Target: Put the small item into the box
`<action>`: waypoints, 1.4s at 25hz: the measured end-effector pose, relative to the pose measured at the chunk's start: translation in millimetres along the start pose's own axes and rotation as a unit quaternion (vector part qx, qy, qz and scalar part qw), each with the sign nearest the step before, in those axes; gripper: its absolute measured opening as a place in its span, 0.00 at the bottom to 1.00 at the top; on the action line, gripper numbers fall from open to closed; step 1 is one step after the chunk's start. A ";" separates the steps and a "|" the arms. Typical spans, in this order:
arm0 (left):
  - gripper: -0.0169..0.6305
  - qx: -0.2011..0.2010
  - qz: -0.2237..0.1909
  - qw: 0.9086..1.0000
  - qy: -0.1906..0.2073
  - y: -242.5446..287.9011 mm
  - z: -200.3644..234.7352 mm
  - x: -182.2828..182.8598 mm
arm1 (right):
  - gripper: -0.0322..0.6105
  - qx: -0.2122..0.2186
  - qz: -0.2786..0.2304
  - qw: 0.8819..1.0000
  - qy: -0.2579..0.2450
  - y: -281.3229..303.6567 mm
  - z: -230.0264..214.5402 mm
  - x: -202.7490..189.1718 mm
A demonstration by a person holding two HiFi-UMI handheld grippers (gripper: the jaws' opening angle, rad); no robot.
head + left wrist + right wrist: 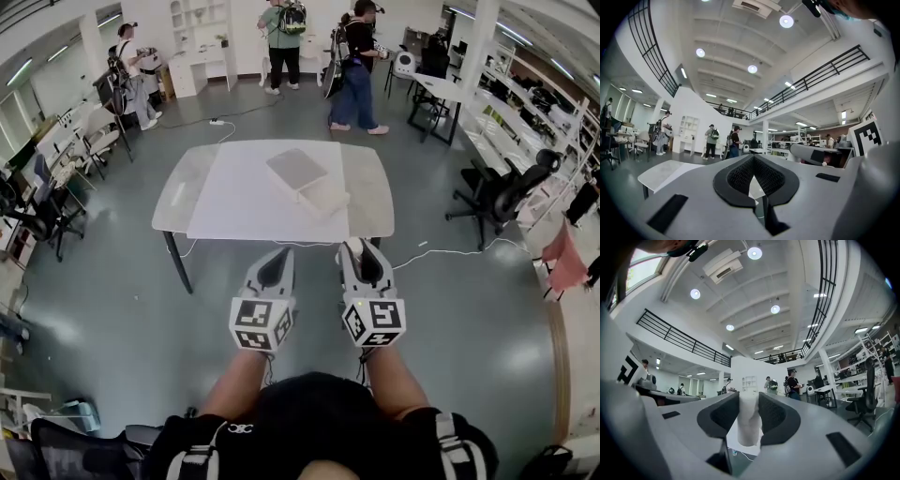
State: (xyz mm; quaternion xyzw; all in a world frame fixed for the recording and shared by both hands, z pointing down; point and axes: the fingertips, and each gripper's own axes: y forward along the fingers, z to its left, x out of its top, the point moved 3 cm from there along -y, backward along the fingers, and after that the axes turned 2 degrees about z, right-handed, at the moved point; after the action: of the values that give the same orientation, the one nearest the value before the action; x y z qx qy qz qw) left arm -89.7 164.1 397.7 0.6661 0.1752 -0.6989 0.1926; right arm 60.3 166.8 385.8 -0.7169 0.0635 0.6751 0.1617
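A white box [322, 199] lies on the table [234, 202], with its flat lid [296, 170] leaning open behind it. Both grippers hang in front of the table's near edge, well short of the box. My right gripper [364, 258] [749, 413] is shut on a small white item [749, 420] that stands upright between its pads, and the item's top [352, 247] peeks out at the tip in the head view. My left gripper [275, 267] [752, 161] is shut with nothing in it. The inside of the box is not visible.
The table stands on a grey floor crossed by cables [450, 251]. Several people [356, 66] stand beyond the table's far side. An office chair [506, 192] and desks line the right, and more chairs [47, 216] the left.
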 end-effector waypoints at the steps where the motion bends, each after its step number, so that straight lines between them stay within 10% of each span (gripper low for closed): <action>1: 0.03 -0.002 0.001 1.000 0.000 -2.8 4.1 -2.5 | 0.25 -0.002 -0.001 1.000 0.004 -0.7 4.4 -2.1; 19: 0.03 0.007 0.007 1.000 -0.002 6.9 62.8 -14.4 | 0.25 -0.016 0.005 1.000 -0.008 43.5 21.9 -20.9; 35: 0.03 0.027 0.012 1.000 -0.002 161.8 120.2 -22.9 | 0.25 0.003 0.007 1.000 -0.002 194.1 -62.9 -52.0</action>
State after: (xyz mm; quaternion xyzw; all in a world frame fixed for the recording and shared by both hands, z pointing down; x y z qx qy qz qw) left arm -111.3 -35.3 428.7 0.6714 0.1480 -0.7026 0.1834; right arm 55.7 -42.2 411.1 -0.7143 0.0700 0.6777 0.1597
